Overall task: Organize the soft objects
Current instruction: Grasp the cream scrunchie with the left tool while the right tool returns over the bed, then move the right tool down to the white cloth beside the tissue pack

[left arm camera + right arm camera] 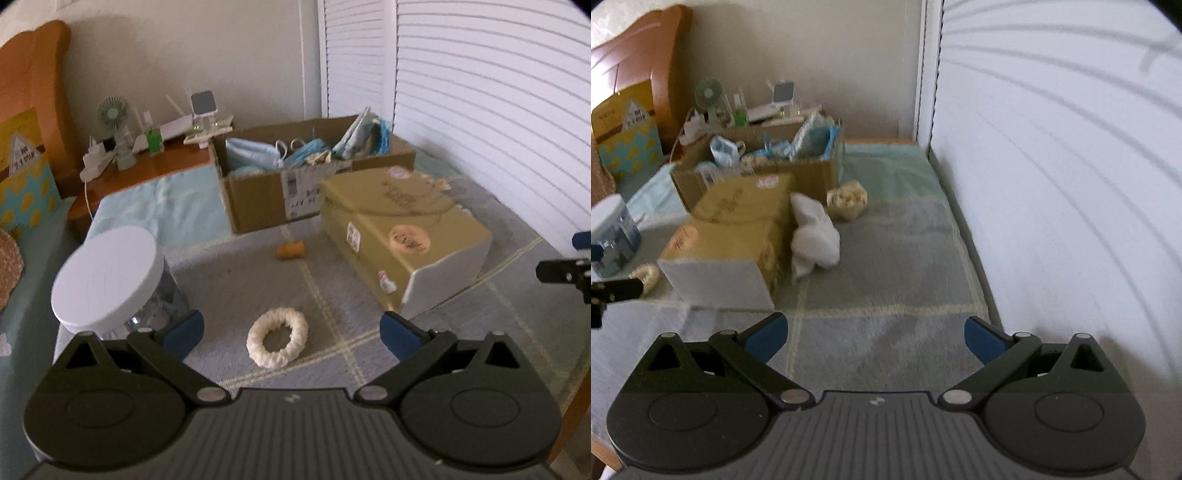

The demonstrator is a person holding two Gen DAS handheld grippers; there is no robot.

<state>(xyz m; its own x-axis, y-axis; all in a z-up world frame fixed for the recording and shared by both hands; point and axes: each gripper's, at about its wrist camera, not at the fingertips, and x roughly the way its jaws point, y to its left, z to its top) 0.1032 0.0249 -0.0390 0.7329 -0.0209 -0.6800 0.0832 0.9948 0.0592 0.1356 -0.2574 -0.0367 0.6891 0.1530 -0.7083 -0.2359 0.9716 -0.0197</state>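
Left wrist view, left gripper spread above scrunchie

Both claws spread wide, empty
Left claw and right claw hover with blue fingertips well apart, gripping nothing

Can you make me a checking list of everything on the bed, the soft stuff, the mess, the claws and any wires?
Surface: grey checked blanket over a pale blue sheet.
Job's things: cream ring scrunchie just ahead of the left claw; white fluffy cloth against the yellow box; cream bundle; small orange piece.
Clutter: open cardboard box stuffed with blue things; white-lidded jar.
Claws: left claw open, empty; right claw open, empty.
Cables: white cord hanging off the wooden shelf.
Surroundings: white blinds, small fan, wooden headboard.
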